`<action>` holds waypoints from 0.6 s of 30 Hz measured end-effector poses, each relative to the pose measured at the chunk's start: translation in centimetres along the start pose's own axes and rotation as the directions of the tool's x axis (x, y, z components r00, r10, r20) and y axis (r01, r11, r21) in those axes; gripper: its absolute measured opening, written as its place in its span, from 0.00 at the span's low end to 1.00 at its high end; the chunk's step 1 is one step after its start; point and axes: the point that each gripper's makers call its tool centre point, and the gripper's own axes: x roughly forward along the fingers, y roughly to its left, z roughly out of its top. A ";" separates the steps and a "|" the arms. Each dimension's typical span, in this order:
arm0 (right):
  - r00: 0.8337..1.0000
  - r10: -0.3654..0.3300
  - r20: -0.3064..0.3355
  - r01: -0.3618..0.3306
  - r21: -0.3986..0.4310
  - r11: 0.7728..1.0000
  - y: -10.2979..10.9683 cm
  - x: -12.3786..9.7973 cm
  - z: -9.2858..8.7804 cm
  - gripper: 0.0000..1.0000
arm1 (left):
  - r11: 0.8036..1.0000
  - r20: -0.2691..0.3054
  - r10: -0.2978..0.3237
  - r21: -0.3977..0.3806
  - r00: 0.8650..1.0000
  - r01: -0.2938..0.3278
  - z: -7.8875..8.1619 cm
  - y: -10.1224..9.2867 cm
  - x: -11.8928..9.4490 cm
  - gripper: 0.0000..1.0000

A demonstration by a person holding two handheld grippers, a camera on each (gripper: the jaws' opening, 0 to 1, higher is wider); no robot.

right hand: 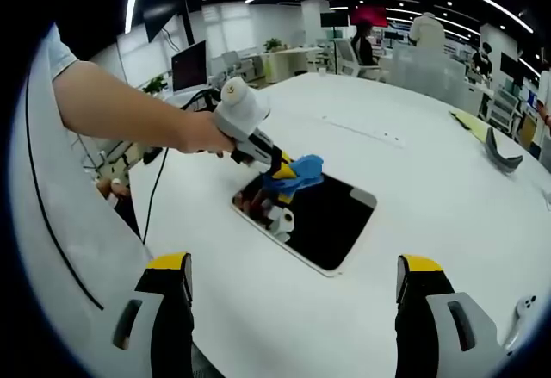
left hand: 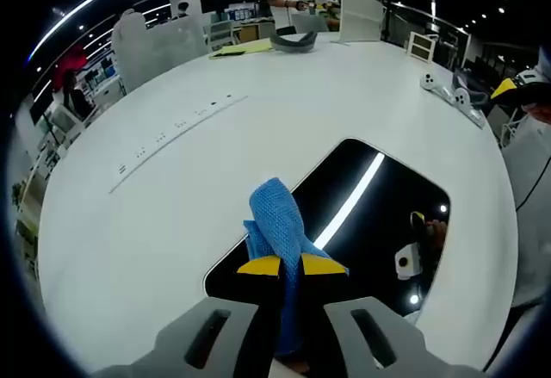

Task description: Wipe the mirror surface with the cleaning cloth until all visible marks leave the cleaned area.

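My left hand-held gripper [left hand: 291,265] clamped tight on blue cloth [left hand: 277,223], cloth over dark mirror [left hand: 379,223] near its 9 o'clock edge. Mirror flat on white table [left hand: 172,206]. My right hand-held gripper [right hand: 293,285] wide open, empty, hovering at mirror's 6 o'clock, well apart.

No readable text showing anywhere. Small dark marks running along strip on white table [left hand: 172,180], too tiny and blurry to be making out.
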 end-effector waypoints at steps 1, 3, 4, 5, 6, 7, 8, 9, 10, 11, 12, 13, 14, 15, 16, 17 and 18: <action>1.000 0.000 -0.001 0.000 0.001 1.000 0.0 0.0 0.0 0.99 | 1.000 0.001 0.002 0.001 1.000 -0.002 0.0 0.1 0.0 0.04; 1.000 0.001 -0.002 -0.001 0.002 1.000 0.0 0.1 0.0 0.99 | 1.000 0.000 0.007 0.002 1.000 -0.007 0.0 0.2 0.0 0.04; 1.000 0.001 -0.001 -0.001 0.003 1.000 0.1 0.1 0.0 0.99 | 1.000 -0.001 0.010 0.005 1.000 -0.010 0.0 0.2 0.0 0.04; 1.000 0.001 -0.001 -0.001 0.003 1.000 0.1 0.1 0.0 0.99 | 1.000 -0.002 0.014 0.012 1.000 -0.014 0.0 0.3 0.0 0.04; 1.000 0.002 -0.001 -0.002 0.004 1.000 0.2 0.2 0.0 0.99 | 1.000 -0.002 0.017 0.014 1.000 -0.017 0.0 0.4 0.0 0.04; 1.000 0.003 0.000 -0.003 0.004 1.000 0.3 0.3 0.0 0.99 | 1.000 -0.001 0.018 0.011 1.000 -0.017 0.0 0.4 0.0 0.04; 1.000 0.005 -0.001 -0.005 0.004 1.000 0.3 0.3 0.0 0.99 | 1.000 0.001 0.018 0.008 1.000 -0.018 0.0 0.5 0.0 0.04; 1.000 0.008 -0.003 -0.008 0.004 1.000 0.5 0.5 -0.1 0.99 | 1.000 0.003 0.020 0.005 1.000 -0.020 0.0 0.6 0.0 0.04; 1.000 0.010 -0.006 -0.010 0.003 1.000 0.5 0.6 -0.1 0.99 | 1.000 0.005 0.020 0.004 1.000 -0.020 0.0 0.6 0.0 0.04; 1.000 0.011 -0.008 -0.011 0.002 1.000 0.6 0.6 -0.1 0.99 | 1.000 0.006 0.021 -0.002 1.000 -0.021 0.0 0.7 0.0 0.04; 1.000 0.013 -0.007 -0.013 0.002 1.000 0.6 0.7 -0.1 0.99 | 1.000 0.007 0.022 -0.002 1.000 -0.022 0.0 0.7 0.0 0.04; 1.000 0.015 -0.005 -0.015 0.003 1.000 0.7 0.7 0.0 0.99 | 1.000 0.007 0.022 -0.004 1.000 -0.022 0.1 0.8 0.0 0.04; 1.000 0.015 -0.005 -0.015 0.004 1.000 0.7 0.7 0.1 0.99 | 1.000 0.008 0.023 -0.006 1.000 -0.023 0.1 0.8 0.0 0.04; 1.000 0.015 -0.006 -0.015 0.003 1.000 0.7 0.7 0.1 0.99 | 1.000 0.008 0.024 -0.007 1.000 -0.024 0.1 0.8 0.1 0.04; 1.000 0.014 -0.006 -0.014 0.002 1.000 0.7 0.7 0.1 0.99 | 1.000 0.010 0.025 -0.009 1.000 -0.024 0.1 0.9 0.1 0.04; 1.000 0.014 -0.006 -0.014 0.003 1.000 0.7 0.8 0.1 0.99 | 1.000 0.012 0.026 -0.012 1.000 -0.025 0.1 0.9 0.1 0.04; 1.000 0.015 -0.005 -0.015 0.005 1.000 0.7 0.8 0.1 0.99 | 1.000 0.013 0.027 -0.015 1.000 -0.027 0.1 0.9 0.1 0.04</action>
